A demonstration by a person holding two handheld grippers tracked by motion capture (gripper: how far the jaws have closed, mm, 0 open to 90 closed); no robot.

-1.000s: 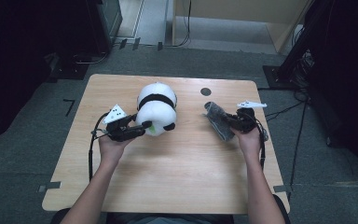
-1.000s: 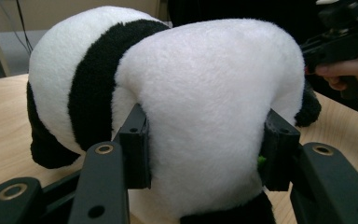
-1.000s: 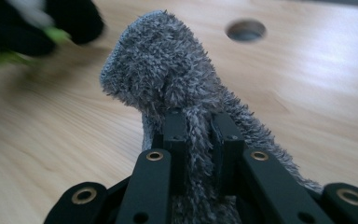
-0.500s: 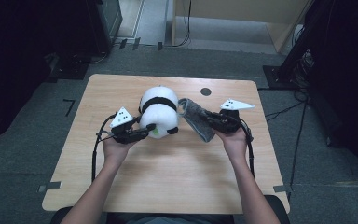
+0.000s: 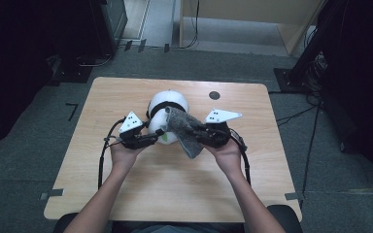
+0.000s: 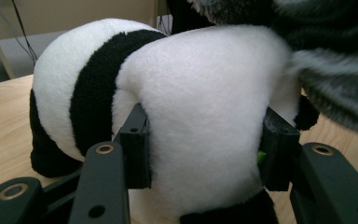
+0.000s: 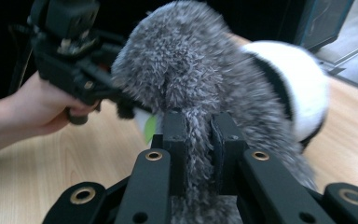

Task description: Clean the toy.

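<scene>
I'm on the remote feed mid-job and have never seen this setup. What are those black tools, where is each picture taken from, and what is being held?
No robot arm here: a person sits at the light wooden table and holds a black hand-held two-jaw gripper in each hand. The high view looks down from above the person's side, so the forearms come in from the bottom. The other two pictures come from cameras riding on the grippers, looking along their jaws.

The left gripper has its jaws closed on the sides of a black-and-white plush panda, which rests on the table. The right gripper pinches a fluffy grey cloth tightly and holds it against the panda. Its view also shows the person's left hand farther off. A small dark round spot lies on the table beyond the panda.
</scene>
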